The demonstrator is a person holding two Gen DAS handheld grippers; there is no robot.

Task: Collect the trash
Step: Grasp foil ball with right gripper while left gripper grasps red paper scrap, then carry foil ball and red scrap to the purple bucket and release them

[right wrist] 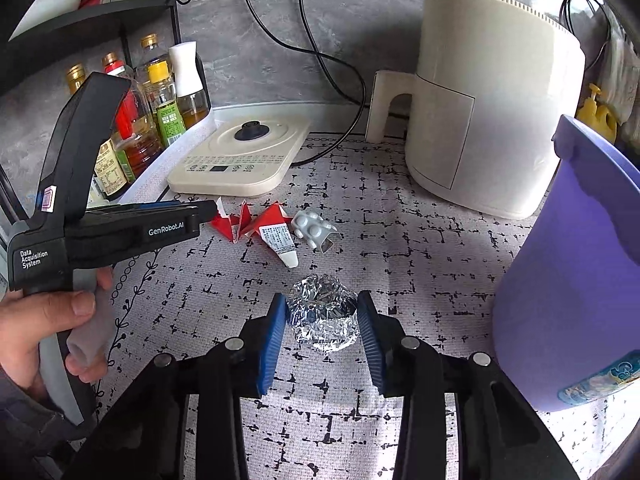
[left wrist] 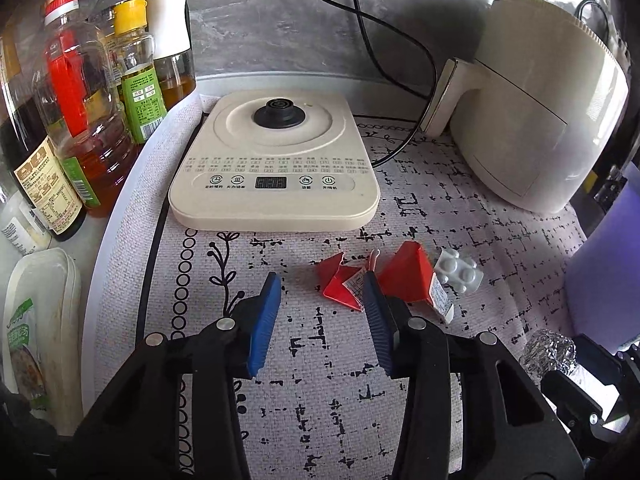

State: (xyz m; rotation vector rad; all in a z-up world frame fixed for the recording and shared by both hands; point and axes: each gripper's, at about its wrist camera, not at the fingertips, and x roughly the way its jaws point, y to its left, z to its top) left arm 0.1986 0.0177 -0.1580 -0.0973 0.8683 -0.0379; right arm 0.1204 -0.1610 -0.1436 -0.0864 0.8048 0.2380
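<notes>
Reaching for trash, I have my right gripper (right wrist: 322,320) wide around the foil ball (right wrist: 323,319). My left gripper (left wrist: 322,300) is wide by the red wrapper (left wrist: 400,280). Next I squeeze, then drop it in the purple bin (right wrist: 576,280).

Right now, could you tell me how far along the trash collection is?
Nothing looks collected yet. The open right gripper straddles the crumpled silver foil ball, not yet clamped. The open left gripper approaches the torn red paper carton. The white plastic blister pack lies untouched on the patterned mat. The purple plastic bin stands at right; its inside is hidden.
</notes>
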